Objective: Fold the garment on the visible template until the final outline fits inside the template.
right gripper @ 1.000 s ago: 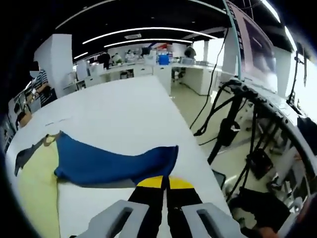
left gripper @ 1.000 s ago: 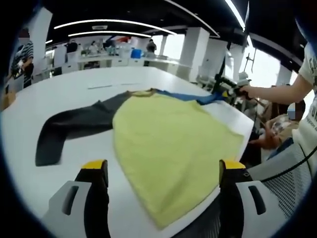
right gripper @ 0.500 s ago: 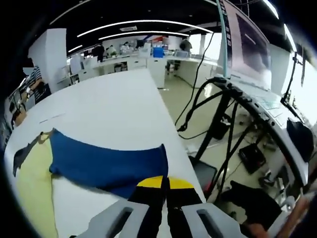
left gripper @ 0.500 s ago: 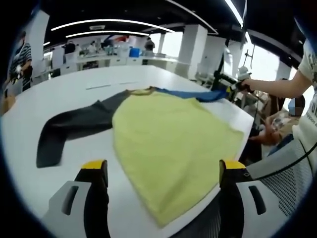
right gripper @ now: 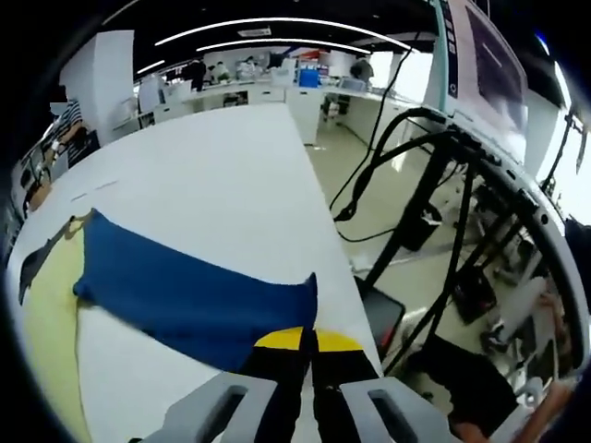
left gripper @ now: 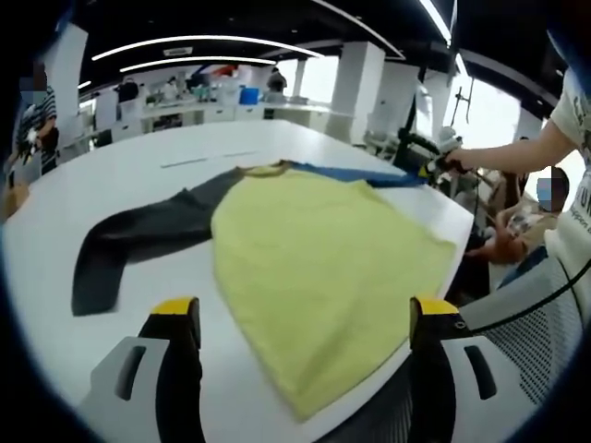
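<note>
The garment is a soft long-sleeved top with a pale yellow-green body (left gripper: 319, 268), one dark grey sleeve (left gripper: 138, 242) and one blue sleeve (right gripper: 199, 295), lying flat on the large white table (left gripper: 175, 152). No template outline can be made out under it.

The right gripper (right gripper: 309, 346) has its yellow-tipped jaws pressed together on the cuff end of the blue sleeve, which runs taut toward the table's edge. The left gripper (left gripper: 295, 318) hangs above the hem with its jaws spread wide, holding nothing.

Handling, as judged: the cloth looks light and limp, not slippery. It should drape and crease wherever it is lifted, so holds at cuffs, hem corners or shoulder seams would suit best; a mid-panel pinch would likely bunch it.

Edges: the hem corner lies at the table's near edge in the left gripper view, and the blue cuff sits close to the side edge, beyond which are cables and stands (right gripper: 434, 212). Open table lies beyond the collar and around the grey sleeve, giving room to fold inward.
</note>
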